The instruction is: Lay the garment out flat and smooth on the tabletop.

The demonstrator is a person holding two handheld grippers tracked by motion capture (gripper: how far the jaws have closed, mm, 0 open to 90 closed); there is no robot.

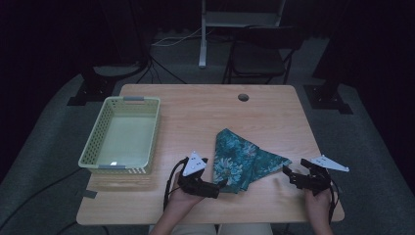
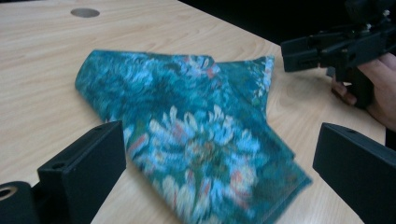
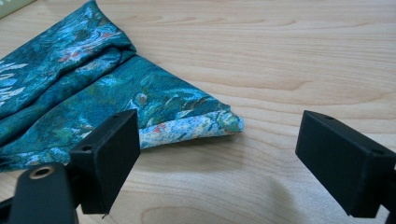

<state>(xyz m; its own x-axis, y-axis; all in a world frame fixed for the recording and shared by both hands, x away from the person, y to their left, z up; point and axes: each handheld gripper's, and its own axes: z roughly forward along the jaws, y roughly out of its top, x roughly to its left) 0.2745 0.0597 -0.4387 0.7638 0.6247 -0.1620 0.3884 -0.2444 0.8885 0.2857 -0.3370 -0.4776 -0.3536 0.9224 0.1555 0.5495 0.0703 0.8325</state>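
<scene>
A folded teal cloth with a flower print (image 1: 244,159) lies on the wooden table (image 1: 205,112), right of centre near the front. My left gripper (image 1: 221,187) sits at the cloth's near corner, jaws wide open. In the left gripper view the cloth (image 2: 196,135) spreads between and beyond the jaws, and the right gripper (image 2: 299,51) shows at the upper right. My right gripper (image 1: 288,174) stands open just off the cloth's right-hand tip. In the right gripper view that tip (image 3: 205,123) lies between the jaws, nearer the left one.
A pale green perforated basket (image 1: 122,134) stands on the table's left side with nothing inside. A round cable hole (image 1: 243,97) is near the far edge. Behind the table are a dark chair (image 1: 262,54) and stand legs on the grey floor.
</scene>
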